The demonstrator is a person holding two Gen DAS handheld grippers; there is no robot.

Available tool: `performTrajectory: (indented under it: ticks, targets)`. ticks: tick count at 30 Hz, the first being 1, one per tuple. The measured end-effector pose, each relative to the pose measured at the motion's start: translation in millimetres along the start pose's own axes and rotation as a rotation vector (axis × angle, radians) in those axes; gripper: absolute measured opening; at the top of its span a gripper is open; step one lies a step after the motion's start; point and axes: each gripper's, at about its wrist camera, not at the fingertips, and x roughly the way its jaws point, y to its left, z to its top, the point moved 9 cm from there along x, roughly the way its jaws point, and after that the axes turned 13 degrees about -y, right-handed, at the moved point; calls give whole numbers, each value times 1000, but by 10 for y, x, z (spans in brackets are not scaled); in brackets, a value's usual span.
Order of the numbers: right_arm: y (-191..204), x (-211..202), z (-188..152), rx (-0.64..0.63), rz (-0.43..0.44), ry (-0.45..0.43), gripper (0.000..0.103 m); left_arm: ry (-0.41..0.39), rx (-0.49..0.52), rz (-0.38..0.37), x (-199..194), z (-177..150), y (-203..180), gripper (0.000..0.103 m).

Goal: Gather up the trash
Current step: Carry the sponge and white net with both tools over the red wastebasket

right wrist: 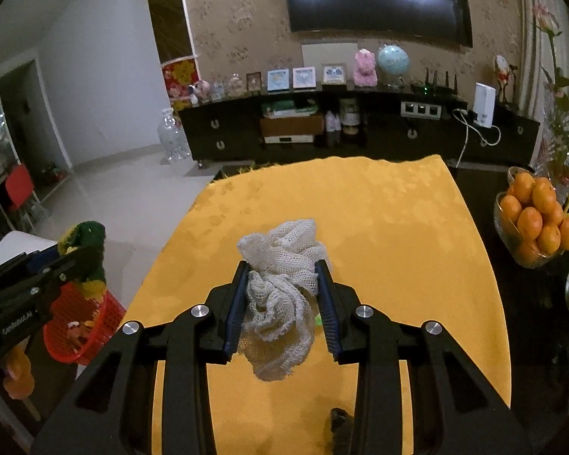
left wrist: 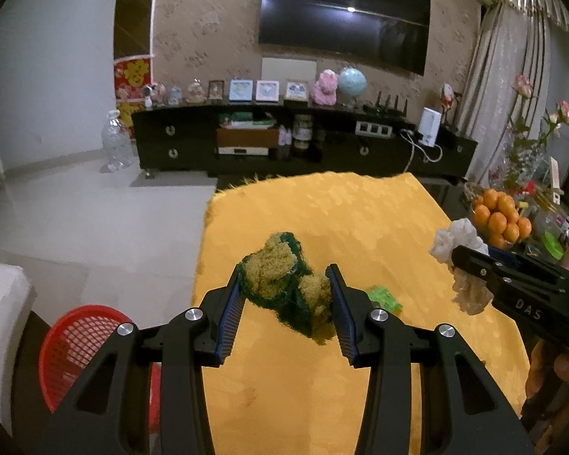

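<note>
My left gripper [left wrist: 288, 295] is shut on a green-and-yellow scrubbing sponge [left wrist: 280, 288] and holds it above the left part of the yellow tablecloth [left wrist: 360, 220]. My right gripper [right wrist: 282, 295] is shut on a crumpled white mesh net [right wrist: 280, 295] above the cloth's middle. The net also shows at the right of the left wrist view [left wrist: 459, 261]. The sponge also shows at the left of the right wrist view [right wrist: 85, 254], above a red mesh basket [right wrist: 79, 326]. The basket stands beside the table's left edge [left wrist: 72, 345]. A small green scrap [left wrist: 385, 297] lies on the cloth.
A bowl of oranges [right wrist: 535, 220] and glass jars stand on the dark table right of the cloth. A vase of roses [left wrist: 527, 144] is behind them. A black TV cabinet [left wrist: 303, 140] runs along the far wall. A white chair [left wrist: 0, 326] is at the left.
</note>
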Motion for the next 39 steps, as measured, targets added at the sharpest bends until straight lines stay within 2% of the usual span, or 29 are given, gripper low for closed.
performTrajectory:
  ticks: [19, 39]
  targets:
    - [764, 148, 119, -67, 90, -28, 34, -32, -21, 130, -246, 128, 664, 41]
    - [1814, 421, 280, -149, 282, 5, 34, -42, -82, 286, -532, 91, 1573, 41]
